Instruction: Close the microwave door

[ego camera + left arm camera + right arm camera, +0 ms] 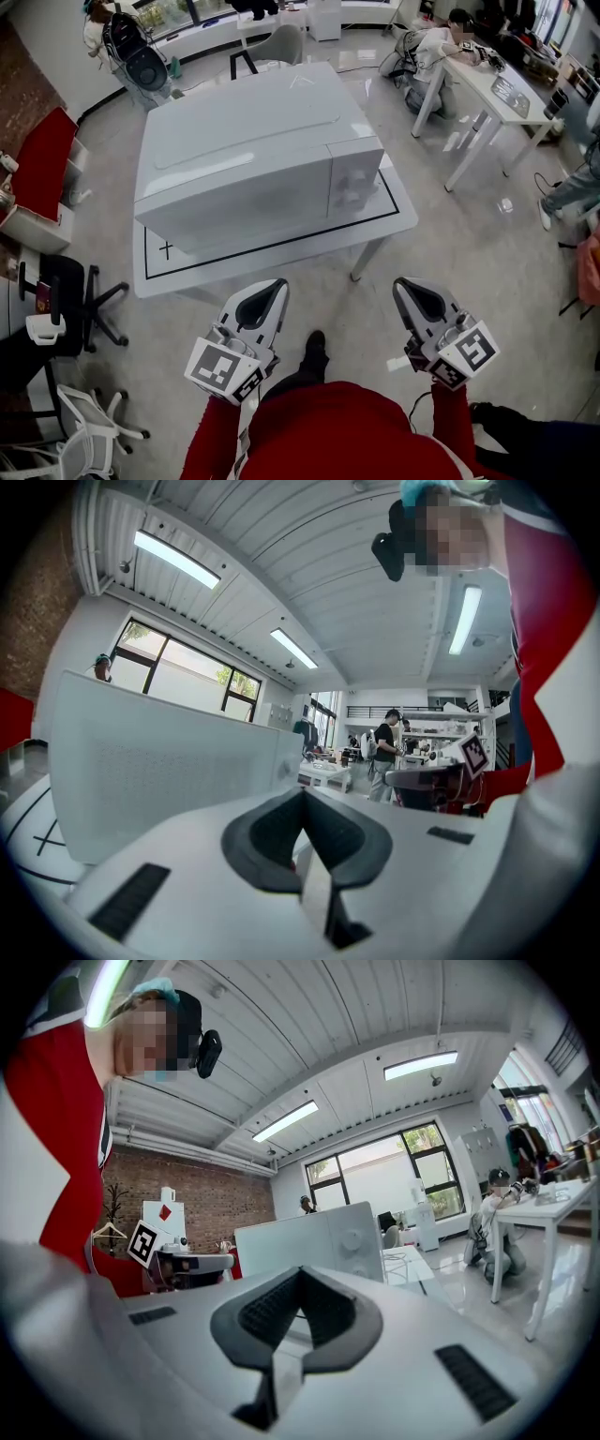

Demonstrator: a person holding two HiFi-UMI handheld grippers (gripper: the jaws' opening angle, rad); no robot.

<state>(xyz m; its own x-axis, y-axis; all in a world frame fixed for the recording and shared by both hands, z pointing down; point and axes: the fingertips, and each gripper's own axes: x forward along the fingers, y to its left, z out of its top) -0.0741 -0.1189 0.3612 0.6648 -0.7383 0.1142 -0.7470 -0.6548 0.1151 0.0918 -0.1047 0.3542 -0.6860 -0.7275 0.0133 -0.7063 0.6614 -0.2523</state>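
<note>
Microwave [248,155], door shut, is sitting mid-frame on white table [234,267]; left gripper [274,287] and right gripper [403,286] are hovering below it, both clenched and empty.

A white desk [178,267] bears a black outlined rectangle [281,245] and a small black cross [166,249]. At the upper right a person [427,52] sits low beside a second white desk [483,89]. A black office chair [75,300] and a red seat [42,159] stand at the left, with a brick wall [202,1204] beyond
</note>
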